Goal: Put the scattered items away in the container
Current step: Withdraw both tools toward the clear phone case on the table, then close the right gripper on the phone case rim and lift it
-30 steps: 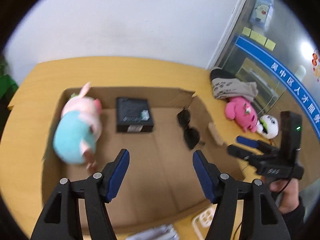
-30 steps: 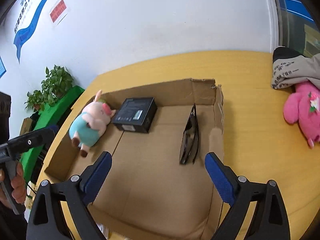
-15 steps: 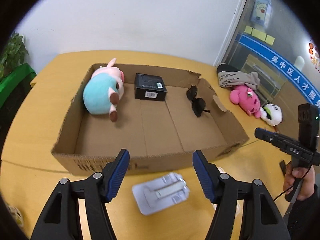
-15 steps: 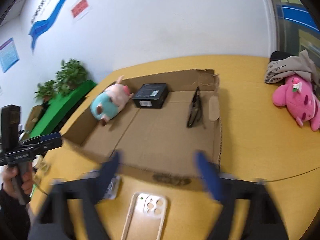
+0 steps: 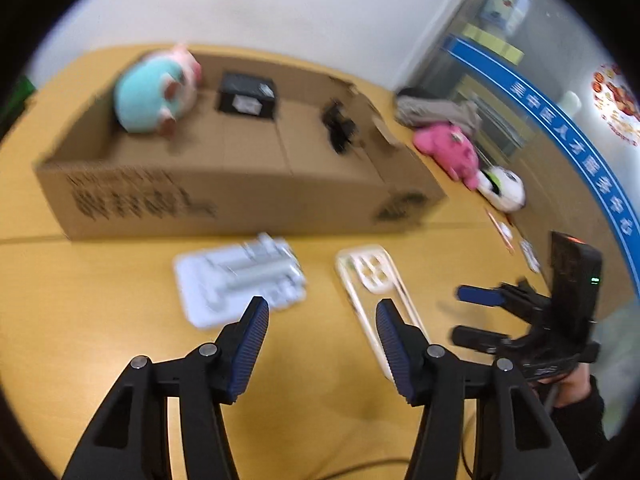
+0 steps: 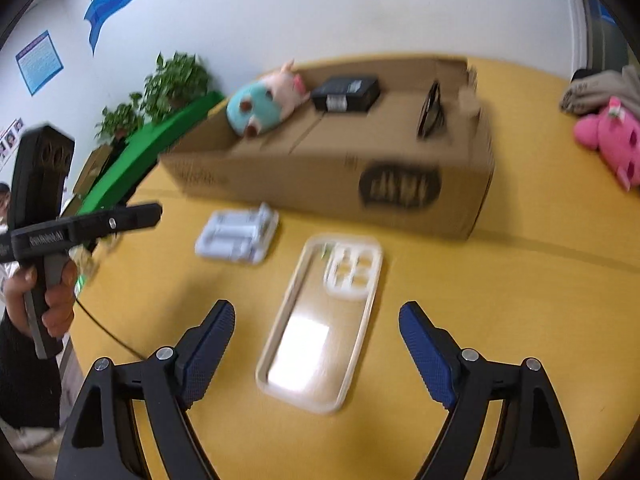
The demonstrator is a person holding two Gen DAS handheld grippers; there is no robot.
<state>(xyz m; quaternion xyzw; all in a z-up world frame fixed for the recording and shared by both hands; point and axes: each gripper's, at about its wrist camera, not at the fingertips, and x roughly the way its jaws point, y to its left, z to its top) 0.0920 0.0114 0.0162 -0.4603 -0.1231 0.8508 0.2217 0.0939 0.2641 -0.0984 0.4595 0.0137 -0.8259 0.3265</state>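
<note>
The left wrist view looks forward and down along its own blue-padded fingers (image 5: 248, 344) from low over the yellow table (image 5: 100, 320), facing the long printed side of the cardboard box (image 5: 224, 196), with the white tray (image 5: 236, 280) just in front of the box and the clear phone case (image 5: 376, 280) to the tray's right. The right wrist view looks the same way from a spot further right, facing the box (image 6: 320, 176) at a slant, with the phone case (image 6: 320, 320) close between its fingers (image 6: 424, 352). Both views share the box, tray (image 6: 240, 232), case and pink plush (image 6: 608, 140) right of the box (image 5: 448, 148), and each catches the other gripper at its edge
</note>
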